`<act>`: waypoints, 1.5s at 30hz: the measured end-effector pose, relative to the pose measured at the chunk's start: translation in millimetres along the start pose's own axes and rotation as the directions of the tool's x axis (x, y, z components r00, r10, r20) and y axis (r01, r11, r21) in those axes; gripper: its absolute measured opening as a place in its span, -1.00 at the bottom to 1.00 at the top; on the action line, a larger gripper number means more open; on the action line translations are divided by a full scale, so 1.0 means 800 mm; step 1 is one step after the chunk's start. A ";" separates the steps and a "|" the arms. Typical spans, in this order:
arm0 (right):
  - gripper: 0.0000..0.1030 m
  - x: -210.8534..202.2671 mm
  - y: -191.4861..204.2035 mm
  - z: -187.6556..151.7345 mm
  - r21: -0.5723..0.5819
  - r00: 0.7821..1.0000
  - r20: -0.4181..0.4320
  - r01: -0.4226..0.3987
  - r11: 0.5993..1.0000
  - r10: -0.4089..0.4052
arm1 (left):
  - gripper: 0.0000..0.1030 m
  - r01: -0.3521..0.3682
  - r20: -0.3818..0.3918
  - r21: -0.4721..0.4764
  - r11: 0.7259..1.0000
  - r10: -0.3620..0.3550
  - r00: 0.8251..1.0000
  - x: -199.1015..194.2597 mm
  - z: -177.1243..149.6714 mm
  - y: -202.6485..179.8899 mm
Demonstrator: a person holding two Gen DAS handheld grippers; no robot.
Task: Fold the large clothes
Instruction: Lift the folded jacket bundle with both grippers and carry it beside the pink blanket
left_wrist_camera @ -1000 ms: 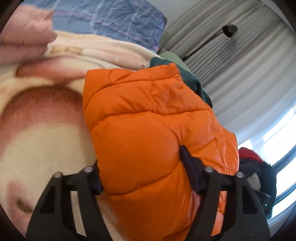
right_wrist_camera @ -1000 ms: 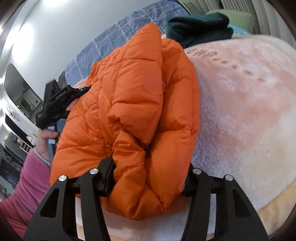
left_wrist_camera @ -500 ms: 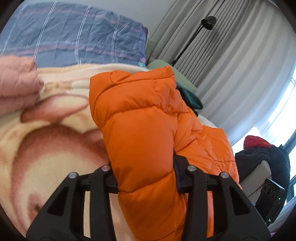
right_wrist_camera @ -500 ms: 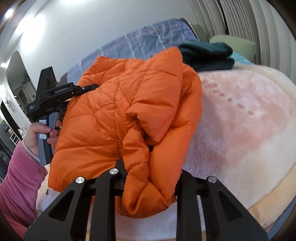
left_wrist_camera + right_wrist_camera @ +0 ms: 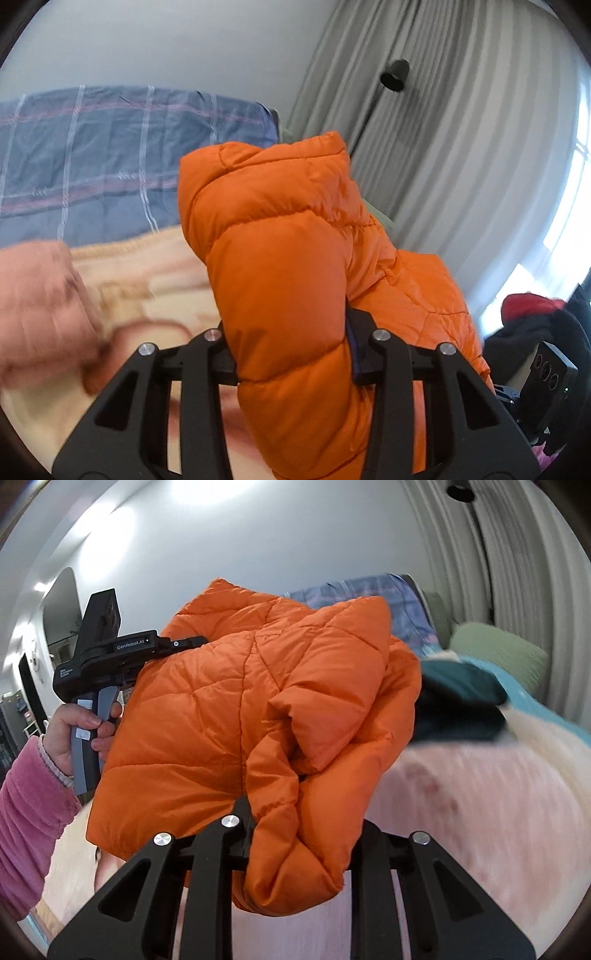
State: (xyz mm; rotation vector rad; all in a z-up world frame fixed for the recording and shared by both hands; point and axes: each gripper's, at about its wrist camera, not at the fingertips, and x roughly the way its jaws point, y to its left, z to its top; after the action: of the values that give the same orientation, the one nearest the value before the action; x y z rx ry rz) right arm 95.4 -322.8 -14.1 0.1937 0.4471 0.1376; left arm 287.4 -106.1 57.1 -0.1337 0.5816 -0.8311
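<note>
Orange puffer jacket (image 5: 295, 280) is bunched and folded over on itself, held up off the bed between both grippers — quilted stitching runs in diagonal and horizontal seams, the shell is slightly shiny, and the puffy baffles bulge around the grip points. Left gripper (image 5: 291, 350) is clamped on one thick folded roll of the jacket, fingers pressed into the padding on both sides; the roll stands upright ahead of the camera with its top edge curled over. Right gripper (image 5: 299, 834) is clamped on a crumpled lower edge of the jacket (image 5: 258, 716), several layers wadded between its fingers, a folded corner flap hanging just above. In the right wrist view the left gripper (image 5: 184, 642) is visible at far left, gripped by a hand (image 5: 79, 727) in a pink fleece sleeve (image 5: 29, 819), its front end buried in the jacket's far edge. Below lies a pale pink and cream fleece blanket (image 5: 480, 812); a blue plaid cover (image 5: 92, 158) is at the far side, dark green folded clothes (image 5: 458, 701) to the right, grey curtains (image 5: 461, 147) behind.
</note>
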 end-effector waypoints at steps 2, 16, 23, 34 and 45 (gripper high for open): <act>-0.59 0.029 -0.006 0.026 -0.009 1.000 0.005 -0.013 1.000 0.013 | -0.23 -0.024 -0.002 -0.023 0.999 0.024 1.000 0.011 0.026 0.023; -0.59 0.309 -0.015 0.096 0.061 0.994 -0.111 0.025 0.998 -0.019 | 0.21 -0.428 0.025 0.013 0.904 0.428 0.904 0.118 0.138 0.178; -0.47 0.384 -0.029 0.040 0.083 0.961 -0.266 0.104 0.991 -0.079 | 0.42 -0.501 -0.115 -0.003 0.865 0.497 0.860 0.173 0.057 0.249; -0.40 0.382 -0.031 0.039 0.038 0.955 -0.272 0.131 0.991 -0.116 | 0.55 -0.461 -0.252 0.022 0.887 0.451 0.856 0.205 -0.034 0.250; -0.36 0.387 -0.029 0.041 0.040 0.951 -0.288 0.127 0.991 -0.110 | 0.70 -0.473 -0.293 -0.035 0.880 0.443 0.847 0.211 -0.042 0.263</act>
State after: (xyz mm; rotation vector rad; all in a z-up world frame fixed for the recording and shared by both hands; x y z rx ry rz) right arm 388.5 -297.0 -118.5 0.2045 0.7503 0.0335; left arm 497.2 -83.5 -114.4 0.0292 0.8824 -0.3482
